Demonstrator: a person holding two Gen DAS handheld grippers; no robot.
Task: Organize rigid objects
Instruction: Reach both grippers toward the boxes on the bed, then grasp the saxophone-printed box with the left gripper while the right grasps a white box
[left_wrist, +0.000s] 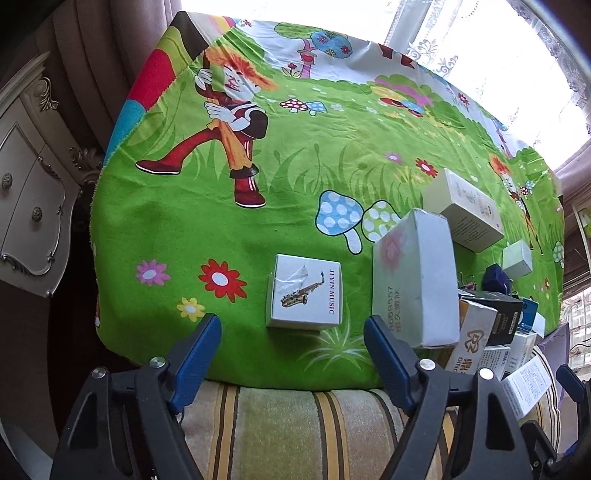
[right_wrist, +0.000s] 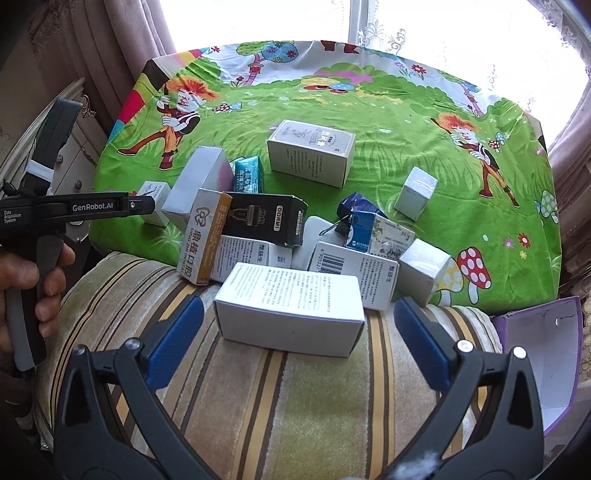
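In the left wrist view a small white box with a saxophone picture (left_wrist: 304, 291) lies flat on the green cartoon cloth (left_wrist: 221, 229). My left gripper (left_wrist: 291, 330) is open just short of it, its blue pads clear of both sides. In the right wrist view a long white box with printed text (right_wrist: 291, 306) rests on the striped cushion (right_wrist: 258, 398). My right gripper (right_wrist: 295, 314) is open around its near end, without touching it. Behind it lies a heap of cartons, among them a black DORMI box (right_wrist: 266, 218) and a yellow-and-white dental box (right_wrist: 203, 240).
A tall white box with a pink print (left_wrist: 413, 280) leans right of the saxophone box. A cream box (right_wrist: 310, 151) and a small white cube (right_wrist: 415, 192) lie farther back. A purple open box (right_wrist: 539, 354) sits at the right, a white cabinet (left_wrist: 29, 206) at the left.
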